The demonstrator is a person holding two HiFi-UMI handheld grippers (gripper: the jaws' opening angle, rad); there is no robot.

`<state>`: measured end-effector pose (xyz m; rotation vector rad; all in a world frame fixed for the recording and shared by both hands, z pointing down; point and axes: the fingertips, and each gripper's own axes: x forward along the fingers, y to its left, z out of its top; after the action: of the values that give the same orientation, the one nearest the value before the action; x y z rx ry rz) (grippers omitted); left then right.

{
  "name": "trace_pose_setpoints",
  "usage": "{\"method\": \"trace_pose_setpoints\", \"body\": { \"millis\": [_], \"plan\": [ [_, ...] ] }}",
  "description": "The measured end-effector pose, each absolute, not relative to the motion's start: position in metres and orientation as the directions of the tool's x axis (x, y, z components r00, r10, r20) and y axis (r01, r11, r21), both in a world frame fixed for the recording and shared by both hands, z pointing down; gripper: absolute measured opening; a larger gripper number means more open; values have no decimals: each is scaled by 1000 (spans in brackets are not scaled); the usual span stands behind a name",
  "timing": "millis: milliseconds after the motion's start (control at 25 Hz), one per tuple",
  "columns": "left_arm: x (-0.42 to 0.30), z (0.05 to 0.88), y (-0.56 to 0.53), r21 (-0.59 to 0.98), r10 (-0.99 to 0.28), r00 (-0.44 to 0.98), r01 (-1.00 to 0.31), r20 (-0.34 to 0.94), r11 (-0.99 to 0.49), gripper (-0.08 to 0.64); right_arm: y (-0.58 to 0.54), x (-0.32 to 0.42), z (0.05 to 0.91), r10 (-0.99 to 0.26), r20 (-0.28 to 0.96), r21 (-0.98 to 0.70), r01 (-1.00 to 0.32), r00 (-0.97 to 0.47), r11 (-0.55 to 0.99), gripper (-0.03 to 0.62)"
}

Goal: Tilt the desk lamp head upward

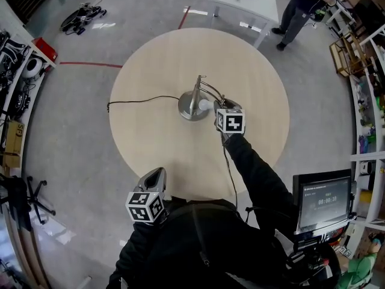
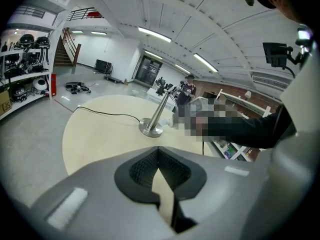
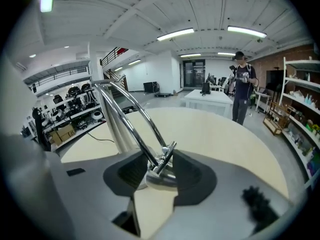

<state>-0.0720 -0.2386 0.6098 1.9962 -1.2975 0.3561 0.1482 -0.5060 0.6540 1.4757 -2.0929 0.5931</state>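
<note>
A chrome desk lamp stands mid-table on a round base (image 1: 194,106) (image 2: 151,129), with an upright stem (image 3: 117,124) and thin arched arms. Its small lamp head (image 3: 161,176) (image 1: 206,105) hangs low beside the base. My right gripper (image 1: 220,106) (image 3: 159,171) reaches in from the right, and both its dark pads sit against the sides of the head. My left gripper (image 1: 157,173) (image 2: 159,149) is held back at the table's near edge, its jaw tips touching with nothing between them.
The lamp's black cable (image 1: 138,99) runs left off the round wooden table (image 1: 150,59). A person (image 1: 301,8) stands by a white table (image 1: 243,2) behind. Shelves (image 1: 367,101) line the right side; a monitor (image 1: 322,200) stands near right.
</note>
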Motion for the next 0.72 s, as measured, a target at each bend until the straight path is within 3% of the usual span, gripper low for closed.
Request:
{"method": "trace_pose_setpoints", "body": {
  "millis": [720],
  "plan": [
    [-75,612,-238,428,-669,482,-865,565,-262,6,-505,171,619,-790,597,179,-936,-142,303,153]
  ]
}}
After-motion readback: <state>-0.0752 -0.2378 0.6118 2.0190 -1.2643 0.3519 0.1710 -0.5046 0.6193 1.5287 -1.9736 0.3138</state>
